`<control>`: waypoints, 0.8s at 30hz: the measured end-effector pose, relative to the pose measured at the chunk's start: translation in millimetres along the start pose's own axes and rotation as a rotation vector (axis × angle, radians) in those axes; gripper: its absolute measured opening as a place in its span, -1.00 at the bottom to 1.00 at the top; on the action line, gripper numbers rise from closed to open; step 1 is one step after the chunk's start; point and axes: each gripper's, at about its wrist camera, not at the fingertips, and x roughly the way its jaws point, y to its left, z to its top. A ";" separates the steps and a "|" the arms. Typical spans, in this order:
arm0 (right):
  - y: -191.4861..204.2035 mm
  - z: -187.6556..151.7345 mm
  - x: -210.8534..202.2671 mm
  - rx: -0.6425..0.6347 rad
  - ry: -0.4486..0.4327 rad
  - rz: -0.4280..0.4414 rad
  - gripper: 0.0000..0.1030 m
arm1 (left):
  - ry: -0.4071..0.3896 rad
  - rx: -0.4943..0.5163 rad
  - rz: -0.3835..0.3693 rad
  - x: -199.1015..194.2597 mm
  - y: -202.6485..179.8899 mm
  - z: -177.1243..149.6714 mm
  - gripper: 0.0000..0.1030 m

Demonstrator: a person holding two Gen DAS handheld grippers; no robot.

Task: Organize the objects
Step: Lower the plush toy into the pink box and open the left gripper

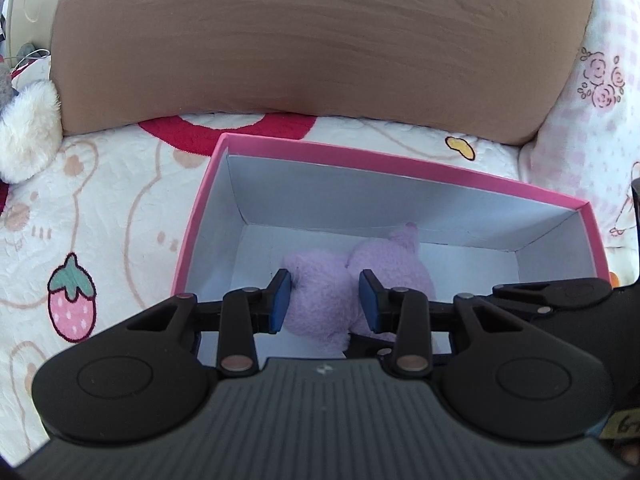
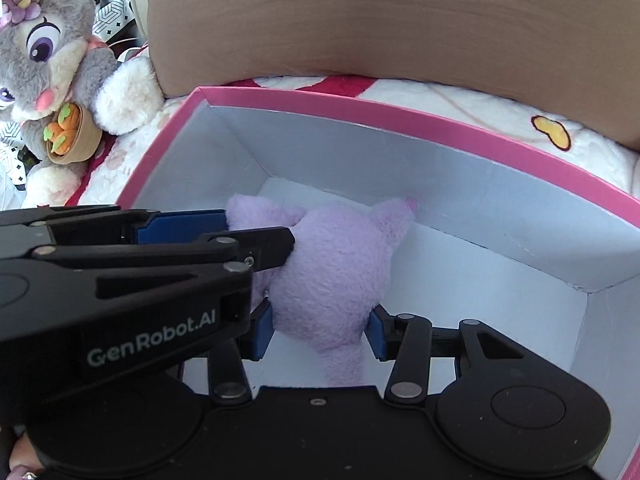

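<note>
A purple plush toy [image 1: 320, 300] lies inside a pink box with a white inside [image 1: 400, 168] on the bed. In the left wrist view my left gripper [image 1: 325, 298] has its blue pads on both sides of the toy's lower part and pinches it. In the right wrist view my right gripper [image 2: 318, 330] grips the same toy [image 2: 340, 264] with both pads pressed into the plush. The left gripper [image 2: 240, 236] also shows there from the left, closed on the toy. The box [image 2: 440, 120] surrounds both.
A big brown cushion [image 1: 280, 40] stands behind the box. A grey bunny plush [image 2: 52, 60] sits at the left on the printed white blanket [image 1: 100, 200]. A pink checked pillow [image 1: 600, 80] lies at the right.
</note>
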 end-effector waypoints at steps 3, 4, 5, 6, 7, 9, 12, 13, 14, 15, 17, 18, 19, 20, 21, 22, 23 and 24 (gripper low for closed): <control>-0.7 3.8 6.1 0.002 0.035 0.008 0.00 | 0.018 -0.018 0.003 4.6 5.3 0.8 -0.36; 0.0 4.9 7.5 0.000 0.043 0.008 0.00 | 0.016 -0.019 0.000 4.7 6.1 1.0 -0.36; 0.4 6.2 8.4 -0.002 0.050 0.005 0.00 | 0.012 -0.021 -0.003 4.6 6.9 1.1 -0.38; 0.9 7.4 9.0 -0.005 0.057 0.000 0.00 | 0.010 -0.024 -0.006 4.6 7.7 1.3 -0.38; 2.4 8.8 9.7 -0.019 0.056 -0.008 0.00 | 0.006 -0.024 -0.007 4.3 8.0 1.5 -0.38; 2.7 11.0 11.0 -0.037 0.057 -0.016 0.00 | 0.001 -0.031 -0.011 4.2 9.1 1.6 -0.39; -1.4 11.3 16.7 -0.024 0.067 -0.005 -0.01 | 0.000 -0.033 -0.011 4.4 9.7 1.3 -0.40; -2.5 10.6 18.6 -0.020 0.072 -0.006 -0.01 | 0.001 -0.029 -0.008 4.9 9.4 1.0 -0.40; -3.7 9.8 20.9 -0.011 0.077 -0.011 -0.02 | 0.002 -0.026 -0.008 4.8 8.7 0.5 -0.40; -4.8 9.0 22.3 -0.005 0.081 -0.009 -0.03 | 0.001 -0.022 -0.008 4.5 7.9 0.1 -0.40; -5.7 8.2 24.7 0.005 0.082 -0.007 -0.05 | -0.002 -0.014 0.003 4.1 6.2 -0.3 -0.40; -4.8 8.3 24.8 0.001 0.081 -0.012 -0.05 | -0.004 -0.011 0.004 3.5 6.0 -0.3 -0.40; -2.8 8.9 25.2 -0.006 0.080 -0.020 -0.05 | -0.006 -0.012 -0.001 2.3 6.6 -0.3 -0.40; -0.3 9.7 25.6 -0.017 0.080 -0.025 -0.05 | -0.008 -0.017 -0.005 1.0 7.4 -0.4 -0.40; 1.9 10.5 26.3 -0.022 0.079 -0.024 -0.05 | -0.012 -0.022 -0.010 -0.4 8.1 -0.7 -0.40; 2.9 11.2 27.9 -0.017 0.076 -0.021 -0.05 | -0.014 -0.026 -0.014 -0.9 8.9 -0.8 -0.40; 2.4 10.5 28.9 -0.012 0.075 -0.021 -0.04 | -0.015 -0.032 -0.016 -0.9 9.4 -0.8 -0.40; 3.1 10.8 29.2 -0.010 0.069 -0.020 -0.03 | -0.016 -0.039 -0.017 -1.0 10.1 -1.1 -0.40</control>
